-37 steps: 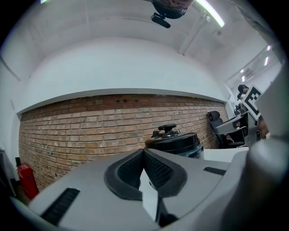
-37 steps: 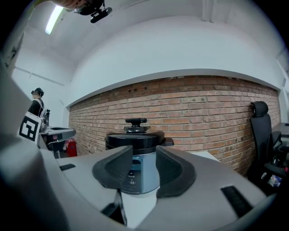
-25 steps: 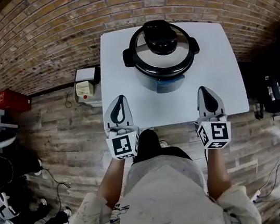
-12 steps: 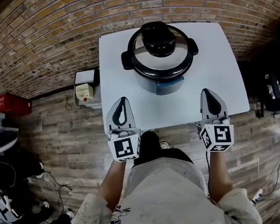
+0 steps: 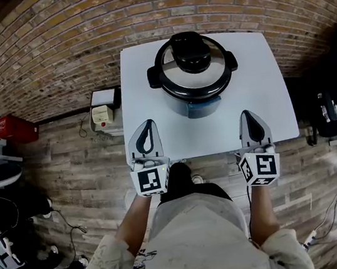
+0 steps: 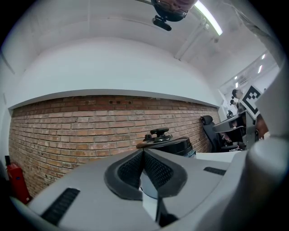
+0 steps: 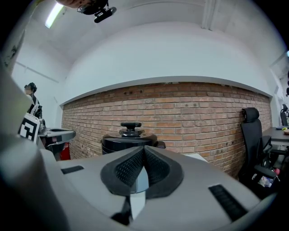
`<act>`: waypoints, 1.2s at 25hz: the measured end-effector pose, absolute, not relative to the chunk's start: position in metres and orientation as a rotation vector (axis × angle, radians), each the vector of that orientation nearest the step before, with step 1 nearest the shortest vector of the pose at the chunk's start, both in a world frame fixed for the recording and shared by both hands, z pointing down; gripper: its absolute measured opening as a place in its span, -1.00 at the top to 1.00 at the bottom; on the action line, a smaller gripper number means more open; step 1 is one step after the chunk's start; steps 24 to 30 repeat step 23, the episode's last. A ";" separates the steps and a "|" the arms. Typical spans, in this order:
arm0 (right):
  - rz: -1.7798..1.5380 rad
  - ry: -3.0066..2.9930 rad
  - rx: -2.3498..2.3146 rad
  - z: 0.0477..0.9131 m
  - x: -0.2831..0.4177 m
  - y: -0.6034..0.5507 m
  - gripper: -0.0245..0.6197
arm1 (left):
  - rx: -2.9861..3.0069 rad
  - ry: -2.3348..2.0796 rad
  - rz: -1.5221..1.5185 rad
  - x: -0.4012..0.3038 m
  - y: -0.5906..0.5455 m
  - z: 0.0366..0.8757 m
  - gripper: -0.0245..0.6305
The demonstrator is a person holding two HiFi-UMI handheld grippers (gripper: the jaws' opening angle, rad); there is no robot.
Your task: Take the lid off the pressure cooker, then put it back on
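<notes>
A black pressure cooker (image 5: 193, 75) stands at the far middle of a white table (image 5: 265, 103), its silver lid (image 5: 174, 72) with a black knob (image 5: 191, 51) seated on top. My left gripper (image 5: 146, 125) hovers over the table's near left edge, shut and empty, well short of the cooker. Over the near right edge my right gripper (image 5: 248, 114) is likewise shut on nothing. From the left gripper view the cooker (image 6: 167, 142) appears ahead to the right of the closed pads (image 6: 135, 169). The right gripper view has the cooker (image 7: 128, 140) ahead, slightly left of its pads (image 7: 153, 167).
A brick wall (image 5: 47, 48) runs behind the table. On the wooden floor at left sit a small white box (image 5: 102, 106) and a red extinguisher (image 5: 14, 126). Black equipment (image 5: 330, 111) stands right of the table. An office chair (image 7: 253, 135) is at right.
The picture has shifted slightly, so the table and cooker sit a little lower. Both grippers stay shut near the table's front edge.
</notes>
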State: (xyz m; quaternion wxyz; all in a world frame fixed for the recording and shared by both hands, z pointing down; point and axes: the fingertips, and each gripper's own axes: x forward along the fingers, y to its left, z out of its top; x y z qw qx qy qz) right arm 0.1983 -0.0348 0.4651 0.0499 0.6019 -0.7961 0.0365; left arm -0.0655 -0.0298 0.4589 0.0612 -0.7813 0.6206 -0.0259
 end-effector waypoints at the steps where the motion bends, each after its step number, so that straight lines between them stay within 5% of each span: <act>1: 0.116 -2.425 1.835 0.466 0.198 -0.033 0.87 | -2.368 1.880 -0.068 -0.065 -0.030 0.459 0.88; 30: 0.150 -2.402 1.863 0.473 0.214 -0.027 0.87 | -2.419 1.863 -0.088 -0.048 -0.028 0.470 0.88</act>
